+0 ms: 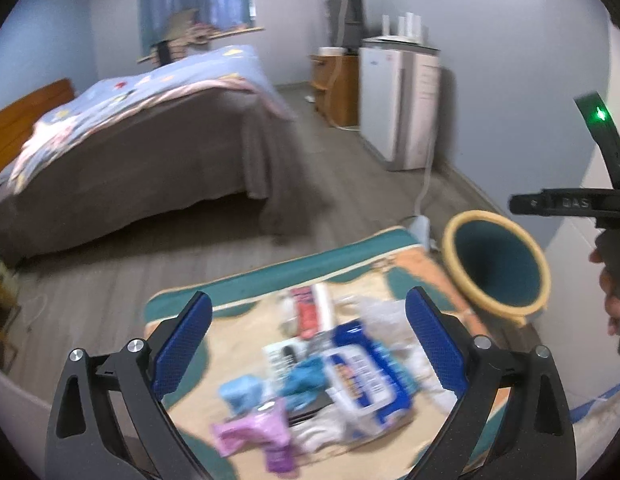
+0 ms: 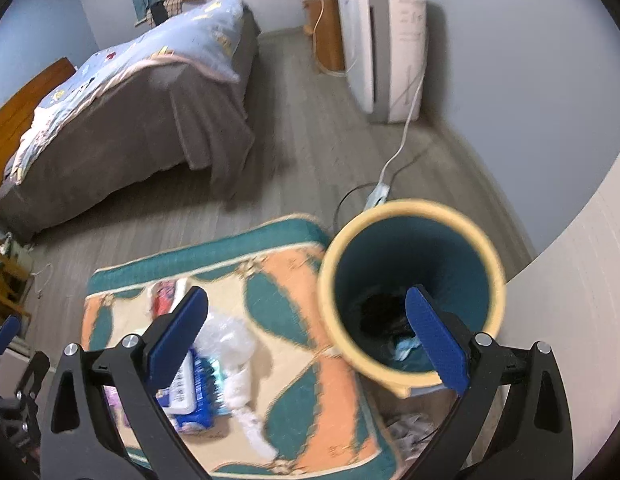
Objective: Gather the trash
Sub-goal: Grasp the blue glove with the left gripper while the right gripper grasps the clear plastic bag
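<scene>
Here, your left gripper point(image 1: 307, 338) hangs with its jaws spread wide and nothing between the blue pads point(image 1: 183, 346); it is released. It looks down on the patterned rug point(image 1: 237, 292), which carries the trash.

The trash lies in a loose pile toward the near half of the rug:
- a blue-and-white packet point(image 1: 366, 380) at the middle of the pile;
- a pink wrapper point(image 1: 255, 436) near the rug's near edge;
- a light blue crumpled piece point(image 1: 241, 394) just beside the pink wrapper;
- a red-and-white tube-like item point(image 1: 310, 310) toward the far edge;
- clear crumpled plastic point(image 2: 225, 338) beside the packet.

The pile is blurred, so finer detail cannot be told.

Your right gripper point(image 2: 307, 334) is likewise released, jaws wide, holding nothing. Its right pad point(image 2: 438, 340) shows in front of the open mouth of the waste bin point(image 2: 410, 208), which stands off the rug's right edge, just beside it. The bin has a cream rim and a teal inside. At its bottom lie a dark mass and a light blue scrap point(image 2: 406, 350).

In the left wrist view, your right hand point(image 1: 612, 280) on its gripper handle shows at the right edge, beyond the bin.

Behind the rug stand a bed point(image 1: 129, 140) and a white appliance point(image 1: 398, 108) against the wall, with a white cable point(image 2: 402, 136) running across the floor.
</scene>
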Demonstrator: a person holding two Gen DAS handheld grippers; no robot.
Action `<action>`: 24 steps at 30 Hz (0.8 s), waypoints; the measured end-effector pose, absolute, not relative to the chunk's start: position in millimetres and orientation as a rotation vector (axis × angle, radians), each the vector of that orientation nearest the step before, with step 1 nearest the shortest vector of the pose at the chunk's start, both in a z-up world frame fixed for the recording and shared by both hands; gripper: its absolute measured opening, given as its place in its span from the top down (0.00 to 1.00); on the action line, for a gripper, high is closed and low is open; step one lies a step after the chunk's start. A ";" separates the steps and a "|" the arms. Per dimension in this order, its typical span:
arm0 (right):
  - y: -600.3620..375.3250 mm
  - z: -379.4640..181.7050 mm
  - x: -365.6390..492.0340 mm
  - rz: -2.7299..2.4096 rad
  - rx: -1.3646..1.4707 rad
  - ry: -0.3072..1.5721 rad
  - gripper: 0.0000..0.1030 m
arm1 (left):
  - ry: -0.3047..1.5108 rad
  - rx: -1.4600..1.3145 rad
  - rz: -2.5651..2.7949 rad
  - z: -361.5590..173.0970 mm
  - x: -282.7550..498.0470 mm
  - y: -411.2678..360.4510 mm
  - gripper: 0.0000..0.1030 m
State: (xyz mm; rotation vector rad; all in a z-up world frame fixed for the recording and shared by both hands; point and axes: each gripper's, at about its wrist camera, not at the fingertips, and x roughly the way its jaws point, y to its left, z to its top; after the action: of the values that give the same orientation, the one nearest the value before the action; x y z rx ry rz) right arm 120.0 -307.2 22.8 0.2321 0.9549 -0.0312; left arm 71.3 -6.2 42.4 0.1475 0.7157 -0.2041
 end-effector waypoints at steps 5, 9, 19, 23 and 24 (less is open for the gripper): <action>-277.0 2.5 122.9 0.018 0.214 1.002 0.06 | 0.760 0.011 -0.112 29.9 74.6 50.3 0.06; -249.7 -31.8 129.2 0.070 0.206 1.104 0.06 | 0.778 -0.044 -0.058 19.8 79.3 77.5 0.06; -212.8 -76.3 146.8 0.093 0.143 1.208 0.06 | 0.923 -0.013 -0.044 -32.4 102.3 88.2 0.06; -209.2 -84.0 158.7 0.084 0.128 1.213 0.06 | 0.967 0.037 -0.104 -49.4 111.6 66.8 0.06; -208.3 -86.2 161.0 0.084 0.122 1.216 0.06 | 0.977 0.045 -0.121 -53.0 113.7 62.0 0.06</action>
State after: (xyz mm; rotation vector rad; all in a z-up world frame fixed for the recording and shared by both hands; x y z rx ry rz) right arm 161.0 -208.3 -86.2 0.1218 1.2162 0.0836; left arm 113.7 62.0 -53.0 0.0450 0.9774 -0.1212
